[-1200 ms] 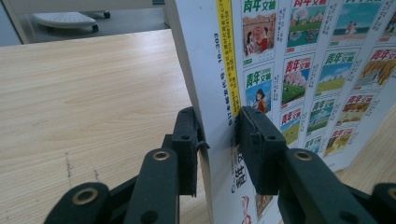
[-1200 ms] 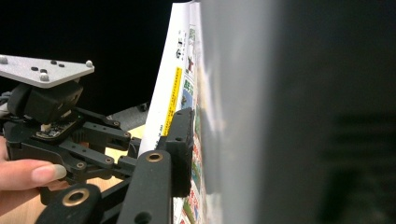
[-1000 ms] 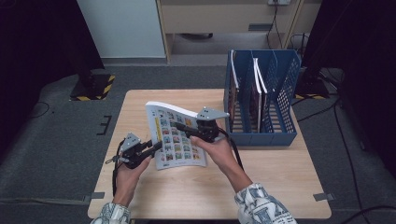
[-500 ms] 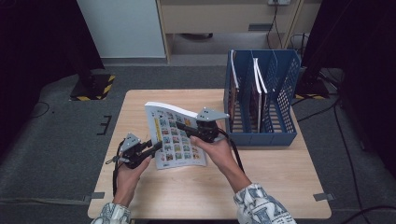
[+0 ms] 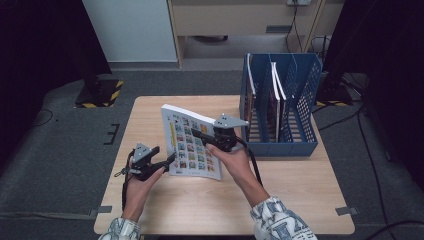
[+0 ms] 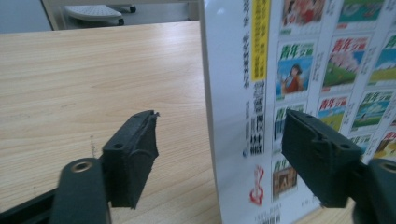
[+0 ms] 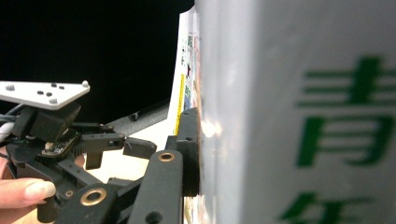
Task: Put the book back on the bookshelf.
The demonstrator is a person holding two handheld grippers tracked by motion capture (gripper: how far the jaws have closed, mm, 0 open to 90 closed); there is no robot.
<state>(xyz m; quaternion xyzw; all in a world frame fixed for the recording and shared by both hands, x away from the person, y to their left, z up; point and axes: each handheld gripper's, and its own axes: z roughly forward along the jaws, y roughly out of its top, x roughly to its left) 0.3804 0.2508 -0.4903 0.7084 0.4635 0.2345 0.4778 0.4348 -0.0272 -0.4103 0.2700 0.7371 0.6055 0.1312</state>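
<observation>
Lying near the middle of the wooden table, the magazine has its cover of small coloured pictures facing up, and its far edge, toward twelve o'clock, is lifted off the wood. At about eight o'clock from it, the left gripper sits at the near left corner of the cover; its jaws have just been opening and now stand released, one over bare wood and one over the printed cover, with the magazine's edge in the gap between them and neither pad pressing on it. At about two o'clock from the magazine's middle, the right gripper is clenched on the raised part of the magazine, one black pad flat against the page in the right gripper view. Farther toward three o'clock, the blue file rack stands on the table's right side with a few books upright in its slots.
</observation>
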